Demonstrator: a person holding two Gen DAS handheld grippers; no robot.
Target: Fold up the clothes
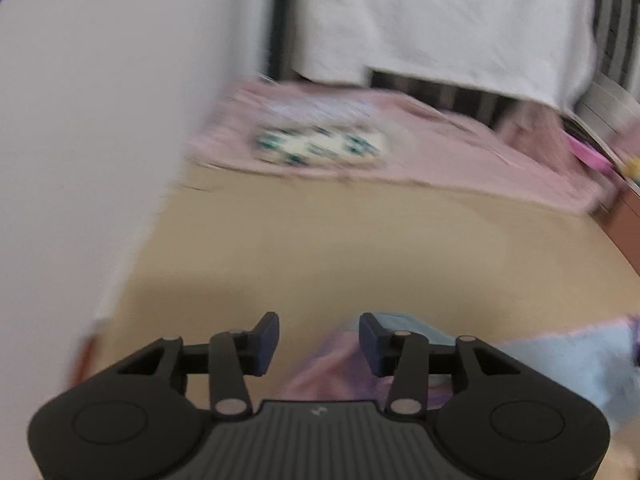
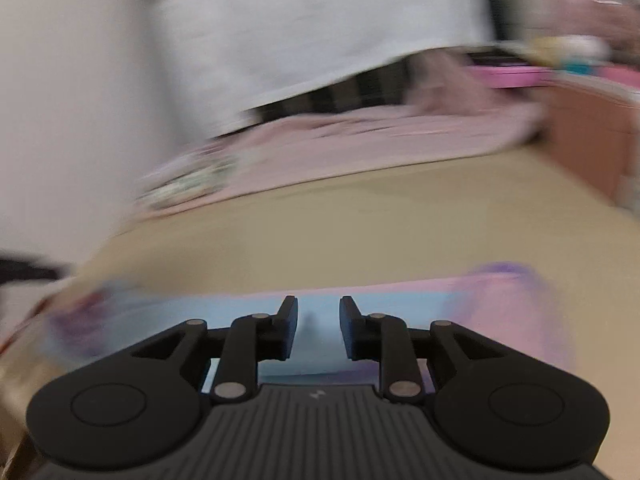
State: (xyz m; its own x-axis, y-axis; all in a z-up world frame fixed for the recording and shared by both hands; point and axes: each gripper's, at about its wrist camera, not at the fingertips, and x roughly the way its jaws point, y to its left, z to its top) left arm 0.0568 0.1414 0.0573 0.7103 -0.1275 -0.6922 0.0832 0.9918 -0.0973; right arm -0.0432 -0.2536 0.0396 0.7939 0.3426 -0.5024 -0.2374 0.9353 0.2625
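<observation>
Both views are motion-blurred, so fine detail cannot be read.

Nearest in the left wrist view, the left gripper (image 1: 319,342) is seen w/ jaws apart, nothing clamped btwn them. A pastel garment (image 1: 560,364), pink/lilac/light blue, lies on the tan worktop (image 1: 340,248) just under and beyond the right fingertip; whether it is touched cannot be told.

In the right wrist view the right gripper (image 2: 319,326) is also held w/ jaws apart, empty, directly above the same pastel garment (image 2: 400,300), which is spread across the near edge of the worktop (image 2: 360,224).

Beyond the garment a bare stretch of worktop is seen. At the far side of the worktop a pink cloth (image 1: 460,152) is laid flat, w/ a white-and-green patterned patch (image 1: 320,146) on it, left of centre. Behind the pink cloth a white sheet (image 1: 440,28) hangs, w/ dark stripes below its edge. To the left of the worktop a white wall (image 1: 80,120) is seen.
</observation>
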